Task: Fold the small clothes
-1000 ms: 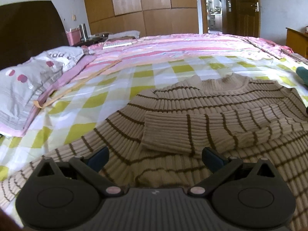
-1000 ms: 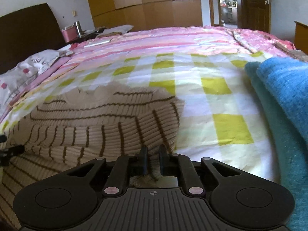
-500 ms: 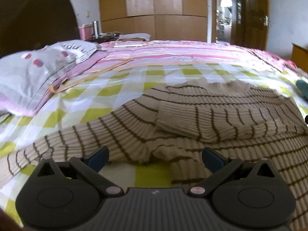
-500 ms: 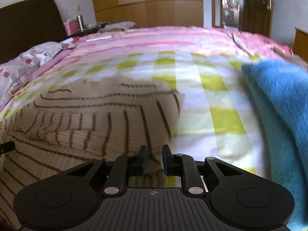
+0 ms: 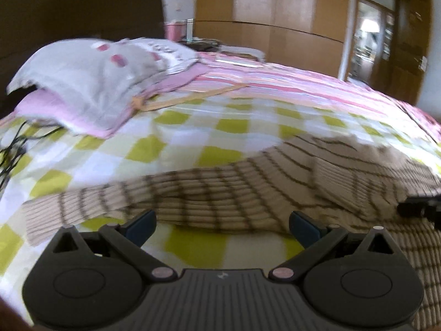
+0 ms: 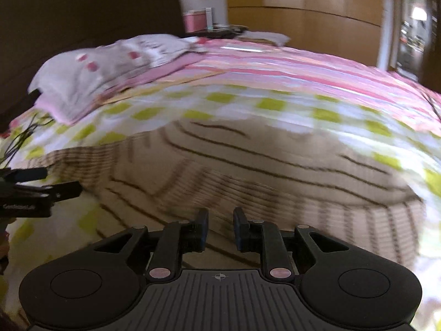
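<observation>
The striped sweater lies across the lower centre on the bed. The left gripper is spread and empty. The right gripper is opening, nothing visibly pinched. The outstretched sleeve, lower left, should be grasped near its cuff and laid squarely across the body.

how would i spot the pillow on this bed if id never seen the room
Start at the dark headboard end of the bed. The pillow lies there on a lilac one, above the green-checked sheet. It alone is grey with pink spots.
</observation>
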